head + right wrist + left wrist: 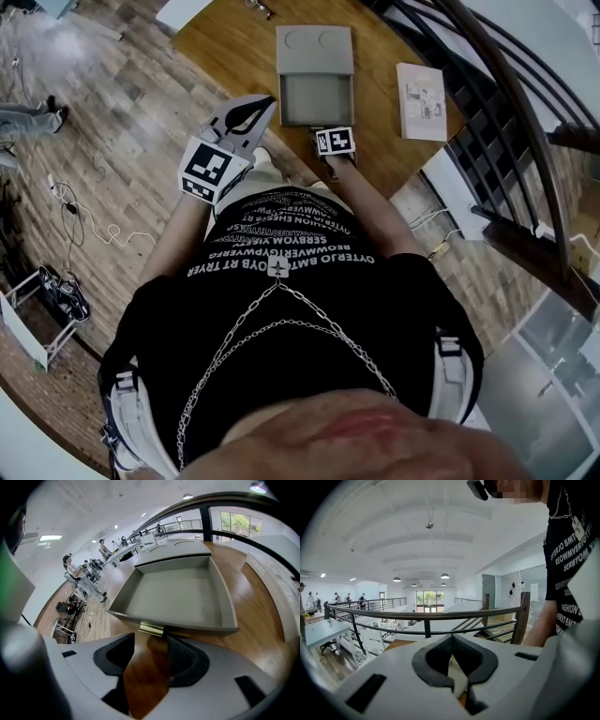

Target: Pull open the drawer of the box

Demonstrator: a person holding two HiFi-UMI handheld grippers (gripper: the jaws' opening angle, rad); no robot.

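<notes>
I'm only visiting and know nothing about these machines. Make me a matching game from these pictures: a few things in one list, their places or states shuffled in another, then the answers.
Things:
1. grey rectangular drawer of the box
2. small brass-coloured handle
3. white flat book
4. right gripper

Places or states:
a. jaws apart, nothing between them
b. lies on the wooden table, to the right of the box
c. pulled out and empty
d. sits on the drawer's front edge, just ahead of the open jaws

Pairs: 1-c, 2-d, 3-b, 4-a
</notes>
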